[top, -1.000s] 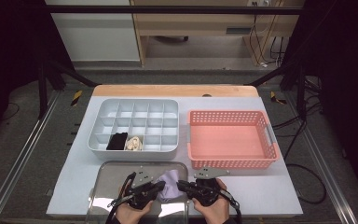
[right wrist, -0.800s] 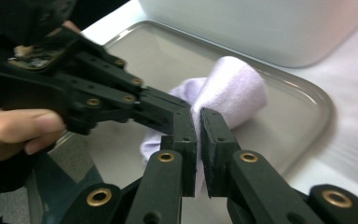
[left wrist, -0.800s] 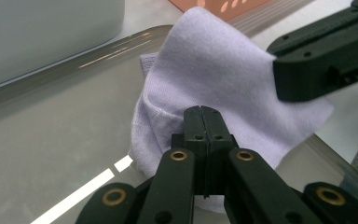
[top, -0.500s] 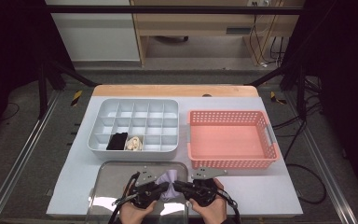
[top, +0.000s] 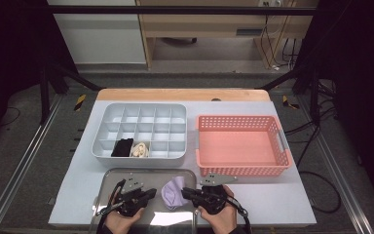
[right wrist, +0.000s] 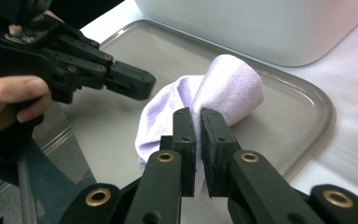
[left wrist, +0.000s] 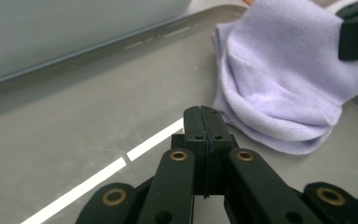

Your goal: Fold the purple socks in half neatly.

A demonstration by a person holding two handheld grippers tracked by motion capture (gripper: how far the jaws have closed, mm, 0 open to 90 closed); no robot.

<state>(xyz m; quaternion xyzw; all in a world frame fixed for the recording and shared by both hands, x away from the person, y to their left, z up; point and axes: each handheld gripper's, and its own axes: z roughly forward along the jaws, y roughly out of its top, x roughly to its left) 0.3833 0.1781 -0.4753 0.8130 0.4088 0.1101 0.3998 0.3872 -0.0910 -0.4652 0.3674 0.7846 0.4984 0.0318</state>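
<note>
The lilac cloth (right wrist: 200, 100) is pinched by the right gripper (right wrist: 198, 120), whose jaws are clamped on a raised fold of it with a sliver of fabric between them. It is bundled on the metal tray (top: 109, 181) at the near edge of the table, between the two grippers, and rises above the tray at the held fold. The left gripper (left wrist: 204, 122) is clenched on nothing, its jaws pressed flat together just short of the cloth's lower edge. From that gripper the cloth lies ahead and to the right; its long axis runs from the held fold towards the left gripper. Beyond the tray stand the grey compartment box (top: 141, 131) and the pink basket (top: 243, 144), well apart from the cloth. The right hand is judged the nearer.
</note>
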